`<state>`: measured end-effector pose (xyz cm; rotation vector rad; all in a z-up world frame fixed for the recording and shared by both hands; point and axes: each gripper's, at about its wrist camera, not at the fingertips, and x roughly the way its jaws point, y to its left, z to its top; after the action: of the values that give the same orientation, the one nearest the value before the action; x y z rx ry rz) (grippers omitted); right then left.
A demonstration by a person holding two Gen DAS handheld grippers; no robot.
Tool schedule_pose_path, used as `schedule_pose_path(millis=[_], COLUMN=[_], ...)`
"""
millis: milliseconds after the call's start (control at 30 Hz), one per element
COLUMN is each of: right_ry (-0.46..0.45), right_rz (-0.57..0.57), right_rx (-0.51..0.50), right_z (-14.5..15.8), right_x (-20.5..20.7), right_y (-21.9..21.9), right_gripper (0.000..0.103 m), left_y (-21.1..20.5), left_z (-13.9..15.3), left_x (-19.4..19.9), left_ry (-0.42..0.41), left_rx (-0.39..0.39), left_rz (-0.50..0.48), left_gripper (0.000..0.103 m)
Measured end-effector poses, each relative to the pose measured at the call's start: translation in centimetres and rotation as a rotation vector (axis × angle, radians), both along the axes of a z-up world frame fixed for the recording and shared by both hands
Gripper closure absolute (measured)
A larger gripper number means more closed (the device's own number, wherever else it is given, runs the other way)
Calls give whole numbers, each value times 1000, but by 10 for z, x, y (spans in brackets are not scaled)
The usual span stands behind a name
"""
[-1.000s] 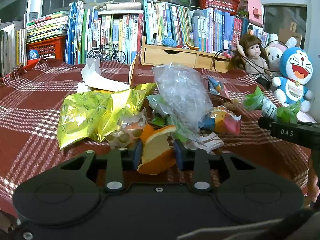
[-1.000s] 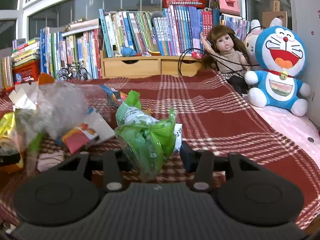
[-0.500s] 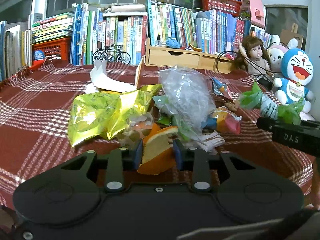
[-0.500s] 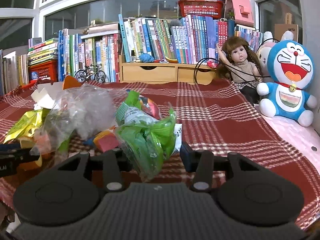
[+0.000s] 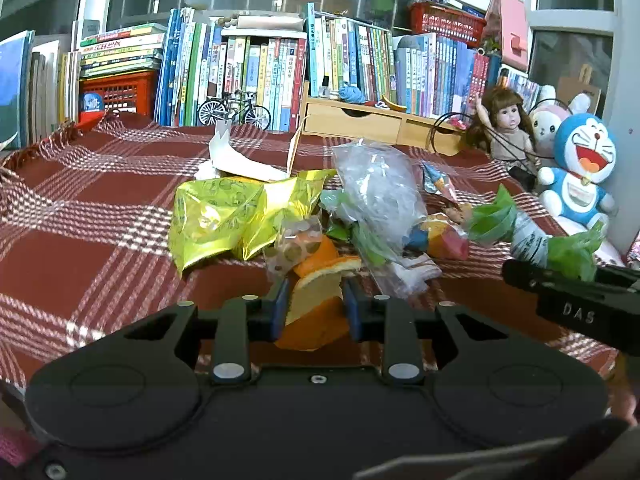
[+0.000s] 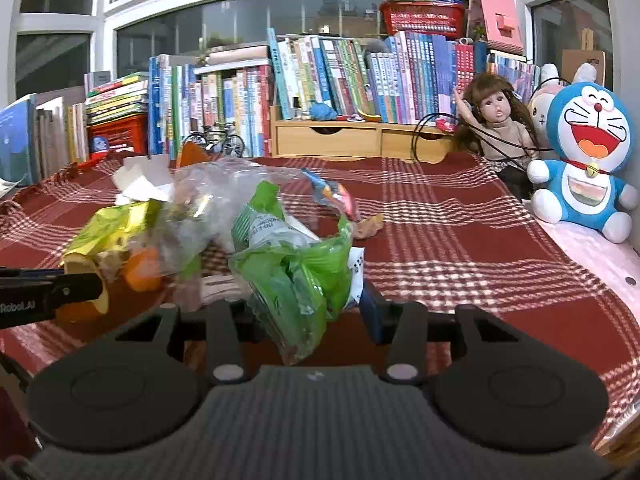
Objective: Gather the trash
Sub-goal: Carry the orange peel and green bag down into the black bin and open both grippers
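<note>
Your left gripper (image 5: 313, 303) pinches an orange peel (image 5: 316, 307) between its blue pads — a curled wedge, pale pith up, bright rind underneath, held at the near edge of the red plaid cloth (image 5: 80, 216). Your right gripper (image 6: 308, 306) clamps a crumpled green plastic bag (image 6: 294, 276) with a white printed label; it bulges above the fingers and a tail hangs below. The remaining litter lies just beyond — a yellow foil wrapper (image 5: 224, 212) at left, a clear crinkled bag (image 5: 380, 188) in the middle, a torn white carton (image 5: 240, 164) at the far side. A blue cat plush (image 6: 584, 164) sits far right.
</note>
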<state>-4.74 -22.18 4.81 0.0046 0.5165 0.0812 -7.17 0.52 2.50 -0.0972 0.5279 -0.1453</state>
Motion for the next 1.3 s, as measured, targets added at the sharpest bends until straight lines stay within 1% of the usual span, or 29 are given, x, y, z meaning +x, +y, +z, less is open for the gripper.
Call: schedule_pose_path(millis=[200, 333, 467, 567, 767, 933, 1100, 1300], right_ry=[-8, -6, 1, 11, 54, 121, 212, 383], right_rz=[31, 47, 71, 91, 135, 164, 188, 242], right_rx=[-17, 7, 32, 47, 66, 78, 35, 18], right_z=[1, 4, 4, 1, -12, -30, -60, -105], right_x=[-15, -24, -36, -48, -70, -88, -102, -111], right_y=[14, 17, 20, 23, 32, 40, 51, 61], right_gripper=[53, 53, 53, 53, 53, 52, 52, 52], left_y=[7, 13, 18, 20, 24, 25, 25, 26], left_z=[0, 0, -2, -7, -23, -46, -78, -120], left_x=[-15, -29, -41, -51, -65, -72, -72, -62], left_ry=[9, 14, 38, 52, 114, 176, 269, 394], left_rx=[-10, -22, -39, -34, -34, -13, 16, 36], left_rz=[-2, -14, -26, -29, -41, -35, -35, -37], left_gripper=[76, 76, 76, 76, 76, 76, 76, 76])
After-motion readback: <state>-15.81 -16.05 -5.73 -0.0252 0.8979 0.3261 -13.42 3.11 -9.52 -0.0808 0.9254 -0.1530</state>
